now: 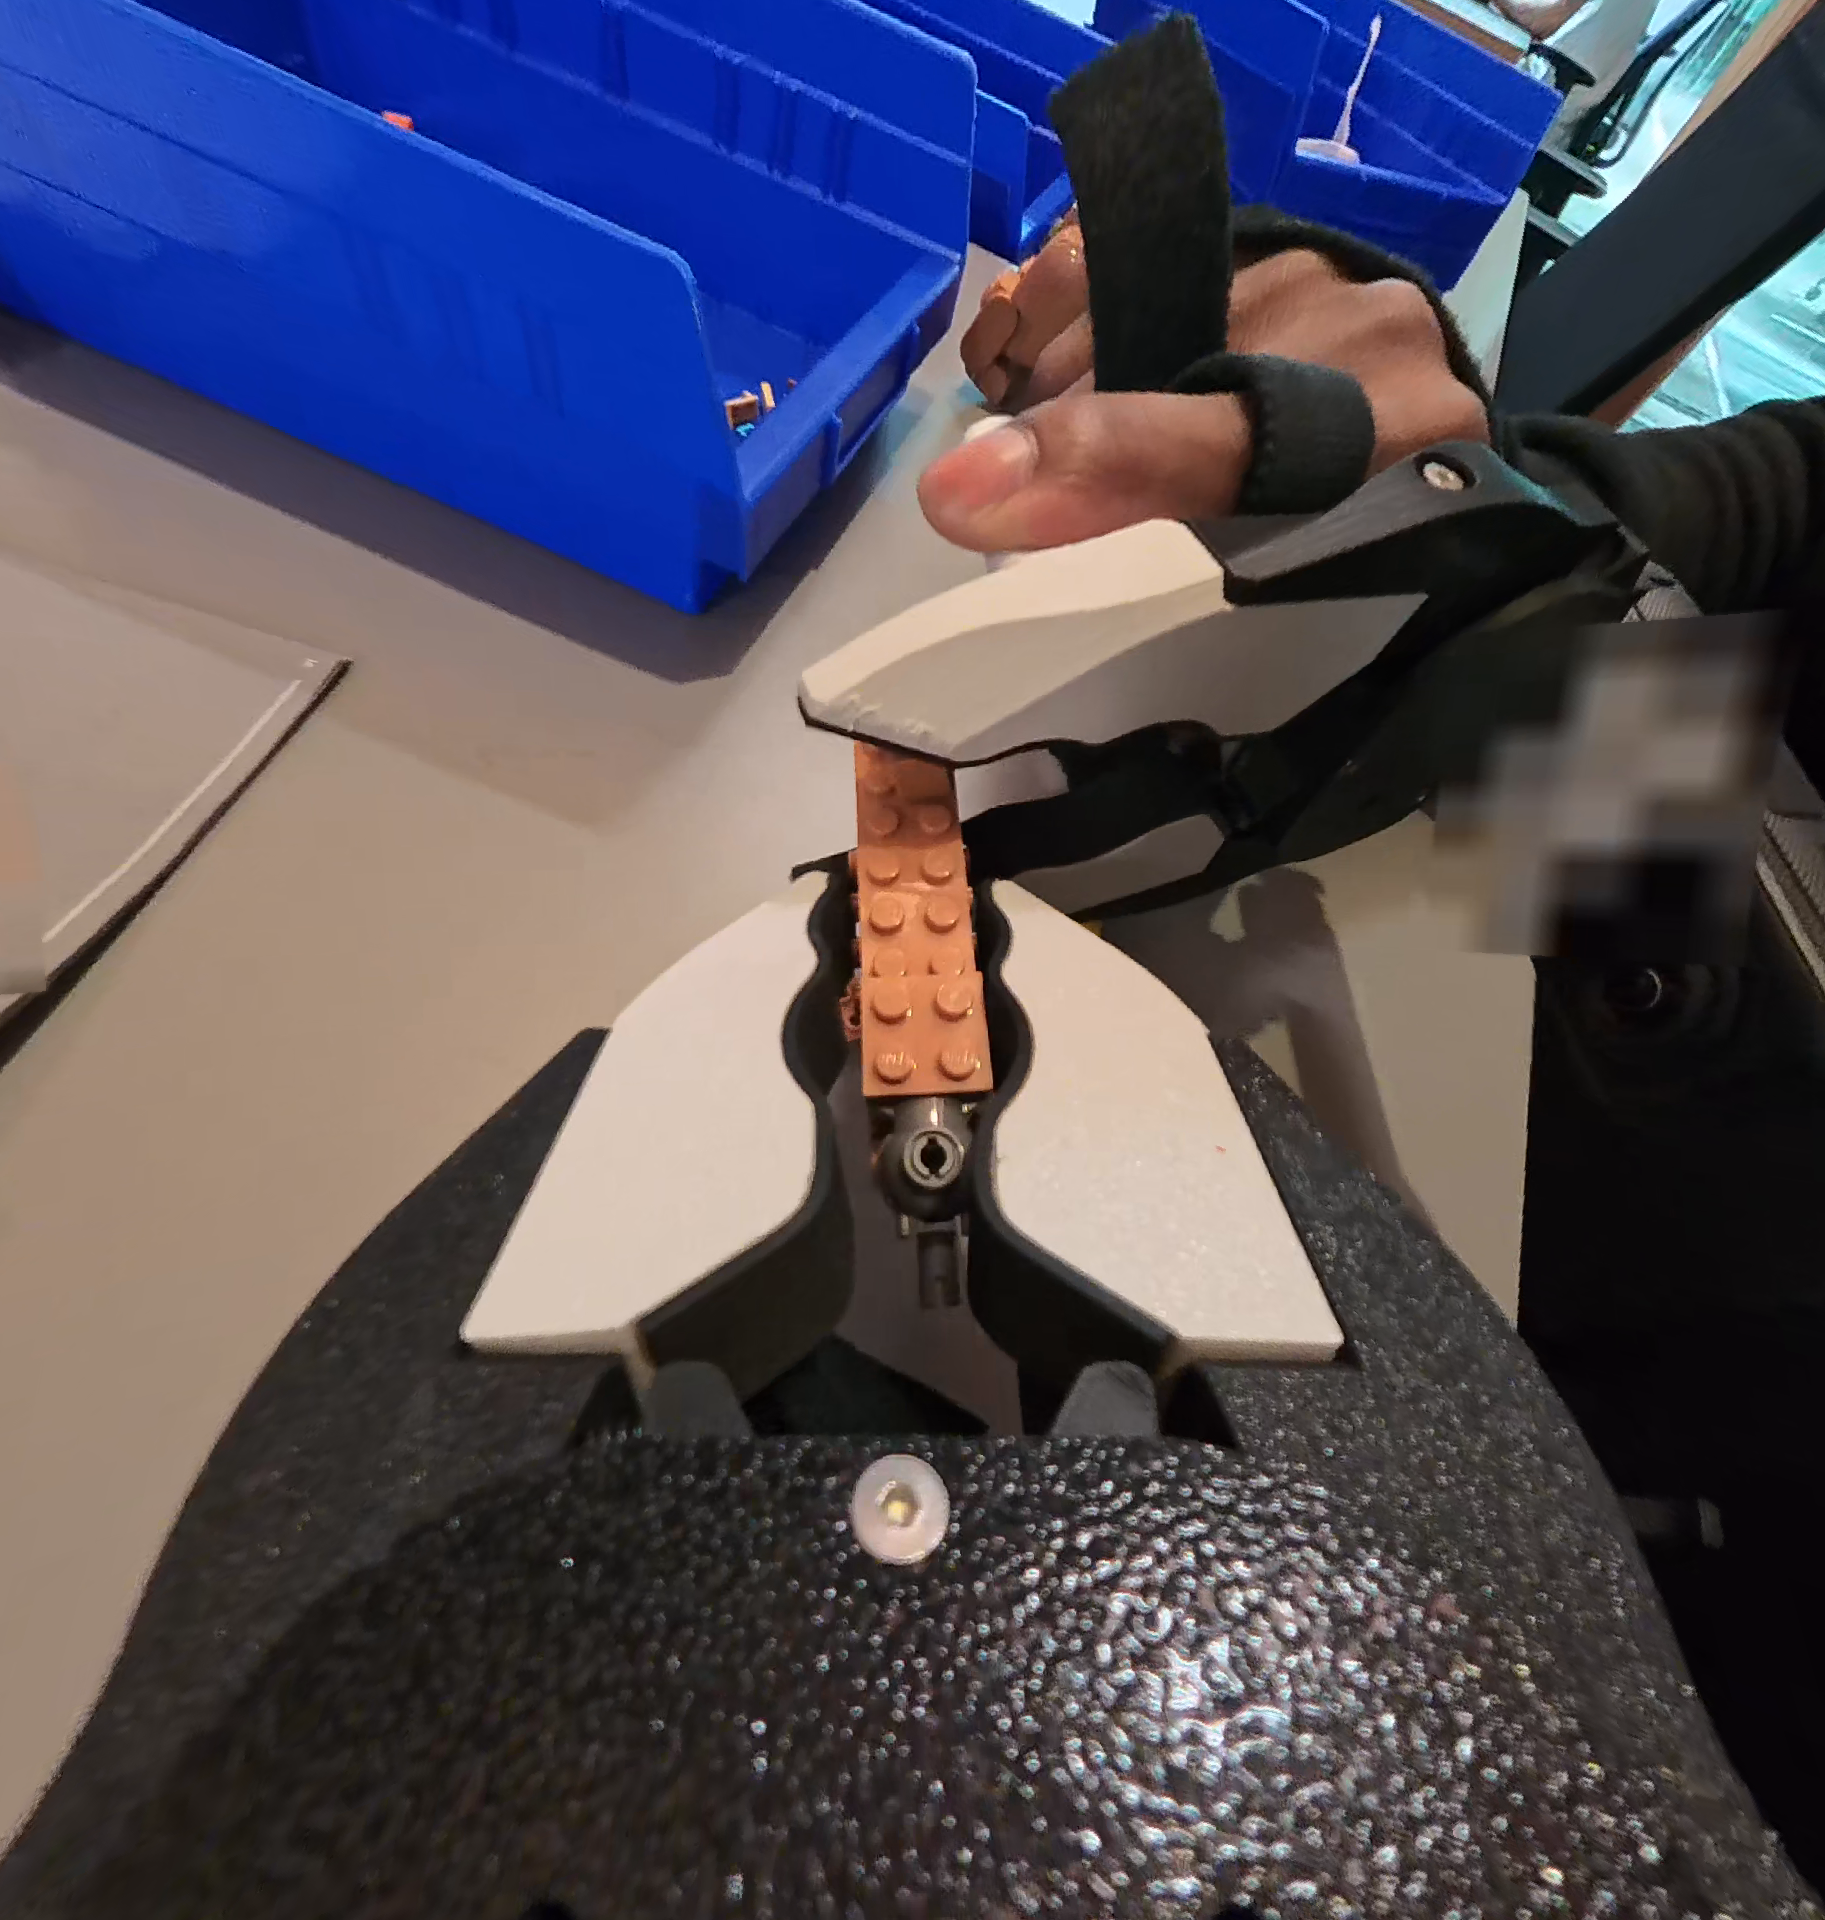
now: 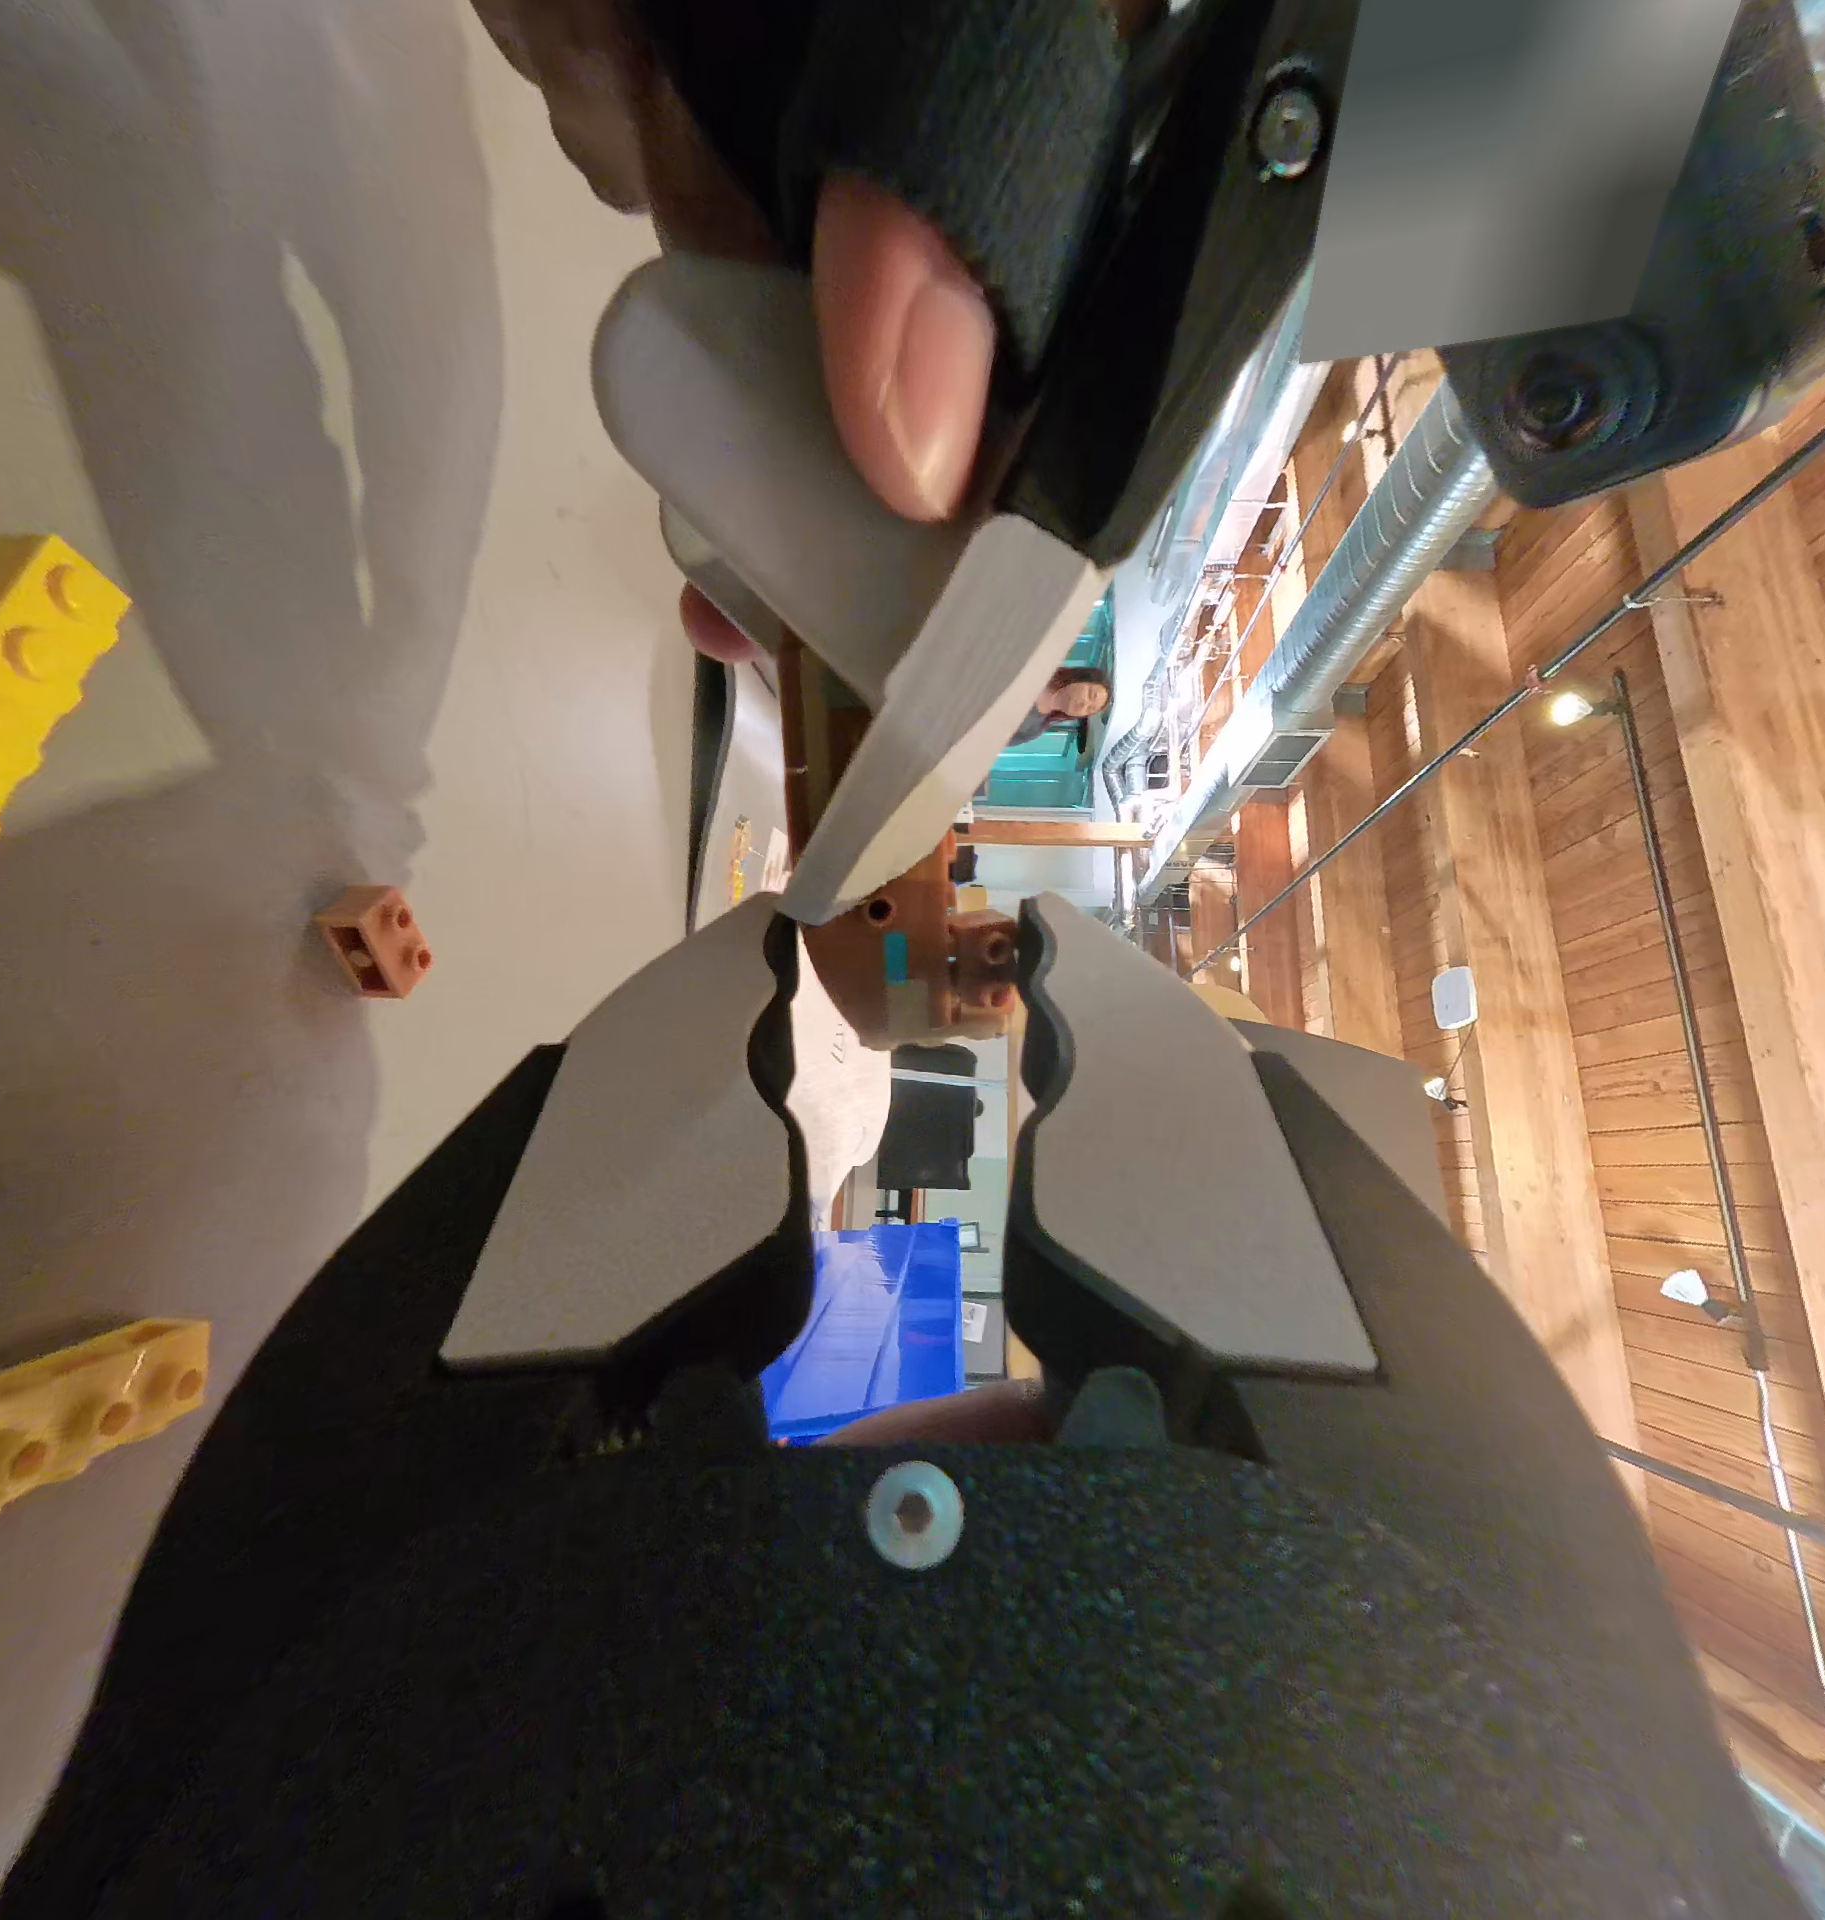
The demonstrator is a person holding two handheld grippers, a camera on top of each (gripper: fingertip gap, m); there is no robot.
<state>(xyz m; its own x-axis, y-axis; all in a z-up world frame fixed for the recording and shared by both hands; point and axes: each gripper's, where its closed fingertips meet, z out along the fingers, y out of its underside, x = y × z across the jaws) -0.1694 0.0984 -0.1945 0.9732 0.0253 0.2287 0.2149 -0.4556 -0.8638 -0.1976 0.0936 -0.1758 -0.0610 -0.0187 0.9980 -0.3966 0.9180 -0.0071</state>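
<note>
Brown brick piece [image 1: 923, 997]: a strip of studded plates with a dark grey ball joint at its near end. It is off the table, held between my two grippers.
Left gripper [image 1: 908, 883]: jaws narrowed to a slim gap around the near part of the strip. The wavy pads close on its sides, so I read it as gripped.
Right gripper [image 2: 903, 920]: jaws moderately apart and set across the far end of the same piece. One pad is against a small block on its side, and the other is at its opposite edge.
Hand [image 1: 1251, 384]: strapped into the right gripper's handle.
Table [image 1: 420, 987]: smooth, pale grey and matte, with a flat grey board [image 1: 139, 748] at one edge.
Loose parts: a small brown brick [image 2: 376, 943] and two yellow bricks [image 2: 25, 675] lie well apart.
Blue bins [image 1: 472, 312]: a row behind, nearly empty.
Room: timber ceiling [image 2: 1614, 935] with a silver duct [image 2: 1407, 561].
</note>
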